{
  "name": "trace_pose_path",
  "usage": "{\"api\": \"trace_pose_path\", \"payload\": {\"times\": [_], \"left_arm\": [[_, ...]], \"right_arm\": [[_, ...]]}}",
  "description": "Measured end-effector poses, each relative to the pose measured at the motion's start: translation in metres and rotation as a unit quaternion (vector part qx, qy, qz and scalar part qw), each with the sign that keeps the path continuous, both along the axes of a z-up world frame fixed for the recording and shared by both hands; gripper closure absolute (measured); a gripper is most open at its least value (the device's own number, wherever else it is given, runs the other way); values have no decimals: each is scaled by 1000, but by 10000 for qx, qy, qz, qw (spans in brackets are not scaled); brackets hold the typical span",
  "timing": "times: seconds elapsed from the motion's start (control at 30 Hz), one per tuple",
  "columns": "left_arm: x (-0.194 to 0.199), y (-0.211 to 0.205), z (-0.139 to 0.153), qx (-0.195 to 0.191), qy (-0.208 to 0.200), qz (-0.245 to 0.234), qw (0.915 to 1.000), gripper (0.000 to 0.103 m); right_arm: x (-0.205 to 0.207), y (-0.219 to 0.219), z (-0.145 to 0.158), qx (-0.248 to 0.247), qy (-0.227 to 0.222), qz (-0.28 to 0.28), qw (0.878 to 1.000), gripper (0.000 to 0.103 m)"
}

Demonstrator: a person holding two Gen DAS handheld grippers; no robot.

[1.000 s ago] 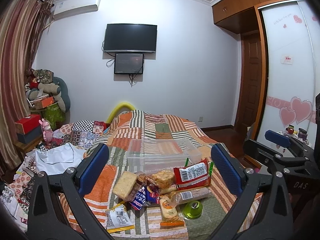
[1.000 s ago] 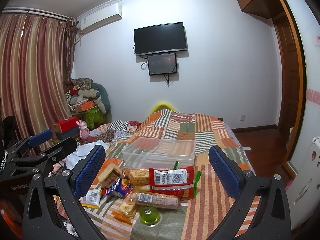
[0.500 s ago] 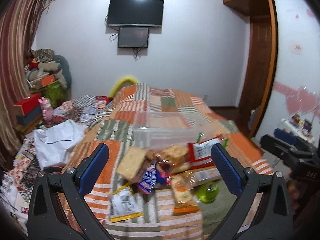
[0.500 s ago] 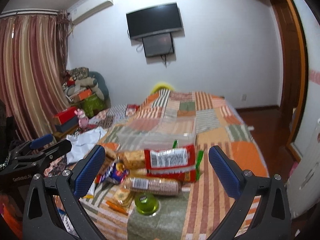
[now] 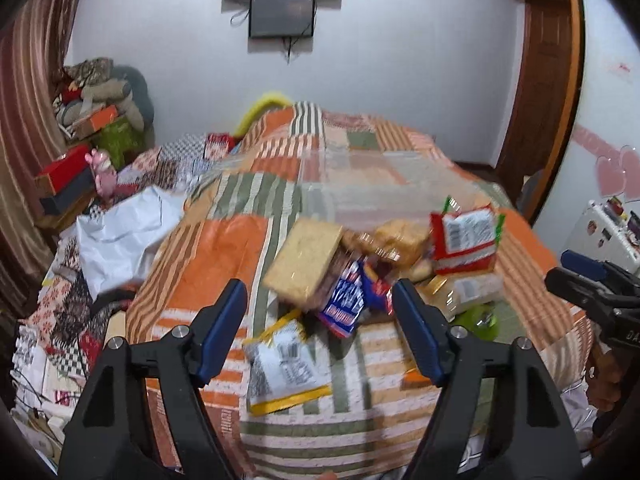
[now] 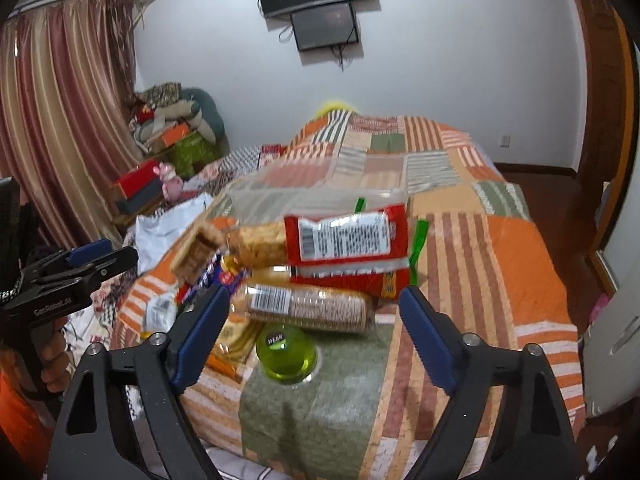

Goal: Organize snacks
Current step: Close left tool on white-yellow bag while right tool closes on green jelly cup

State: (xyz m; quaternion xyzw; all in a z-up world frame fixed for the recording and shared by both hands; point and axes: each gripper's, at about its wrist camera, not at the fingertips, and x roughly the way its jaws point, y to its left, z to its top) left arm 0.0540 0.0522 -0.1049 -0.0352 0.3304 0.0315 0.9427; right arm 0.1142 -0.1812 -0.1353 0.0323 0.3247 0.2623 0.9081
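A pile of snacks lies on the patchwork quilt (image 5: pixel 208 272): a tan cracker pack (image 5: pixel 304 260), a blue and red packet (image 5: pixel 344 300), a white and yellow packet (image 5: pixel 284 364) and a red bag (image 6: pixel 348 240). A clear biscuit sleeve (image 6: pixel 308 304) and a green jelly cup (image 6: pixel 286 354) lie at the near side. Behind the pile stands a clear plastic box (image 6: pixel 320 188). My left gripper (image 5: pixel 318 300) hovers over the pile's left part, jaws closing, its pads touching nothing. My right gripper (image 6: pixel 314 304) hangs above the sleeve and cup, jaws also closing with nothing pressed between them.
A white bag (image 5: pixel 128 232) lies left of the snacks. Red and dark boxes (image 5: pixel 60 176) and stacked bedding (image 5: pixel 104 92) stand by the curtain. The quilt's near edge drops off just below both grippers. A wooden door (image 5: pixel 548 92) is at the right.
Both views have tipped down and come closer to the snack pile. Each gripper's jaws stand narrower than in the earlier frames.
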Motion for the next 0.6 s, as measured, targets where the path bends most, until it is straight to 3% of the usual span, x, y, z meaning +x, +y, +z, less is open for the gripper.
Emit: {"api": "trace_pose_path", "payload": {"times": [0.1, 0.43, 0.6], "left_arm": [[6, 6, -13, -74, 229, -55, 9997, 33], [21, 30, -57, -568, 990, 105, 9934, 34], [30, 36, -75, -595, 1256, 198, 9901, 34]], "right_arm": [[3, 4, -7, -44, 155, 103, 9998, 24], [16, 24, -40, -266, 870, 553, 9943, 37], [21, 26, -48, -283, 1067, 601, 9921, 38]]}}
